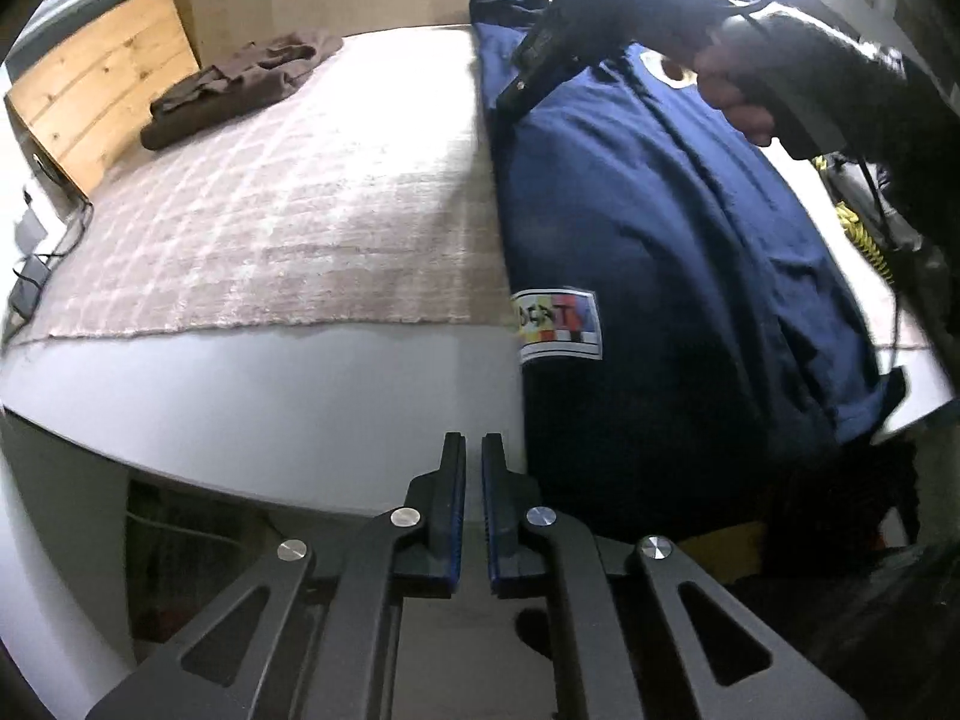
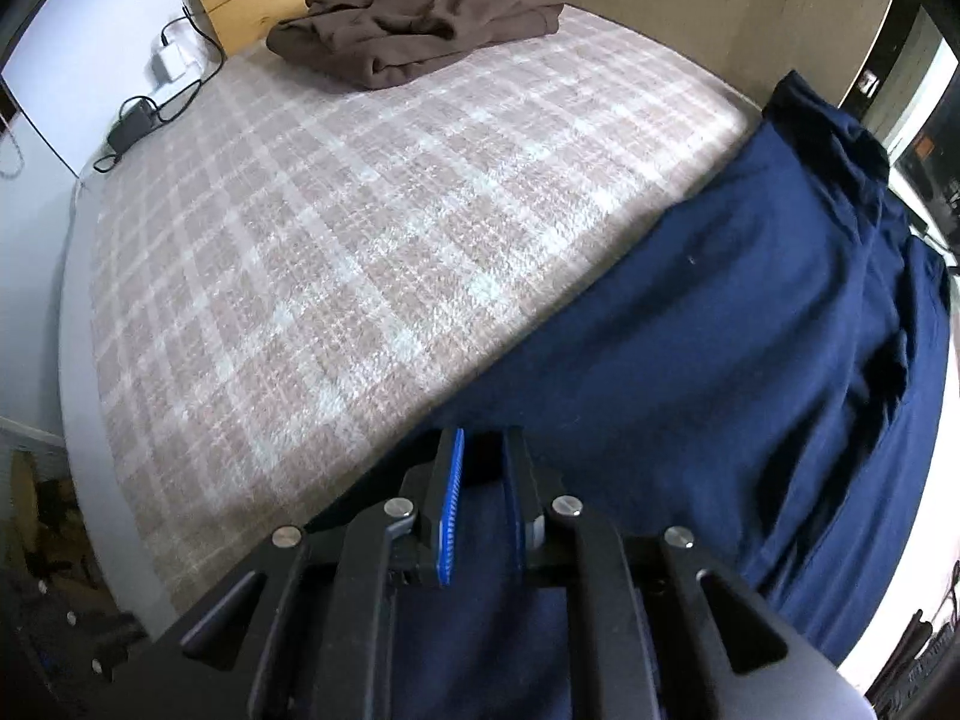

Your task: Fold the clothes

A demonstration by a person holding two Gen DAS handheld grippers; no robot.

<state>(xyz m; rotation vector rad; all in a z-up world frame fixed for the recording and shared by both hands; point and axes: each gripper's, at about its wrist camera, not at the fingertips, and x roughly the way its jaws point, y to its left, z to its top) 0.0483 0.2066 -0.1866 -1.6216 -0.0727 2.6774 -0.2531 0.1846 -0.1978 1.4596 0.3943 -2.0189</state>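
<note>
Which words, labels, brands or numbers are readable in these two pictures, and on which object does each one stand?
"...BERT...": partly readable letters on the white-edged, multicoloured patch sewn on the navy blue garment; the first and last letters are too blurred to read.
Small orange sign in the background at the right edge of the right wrist view: too small to read.
Brown folded garment, checked blanket, both grippers: no text visible.
</note>
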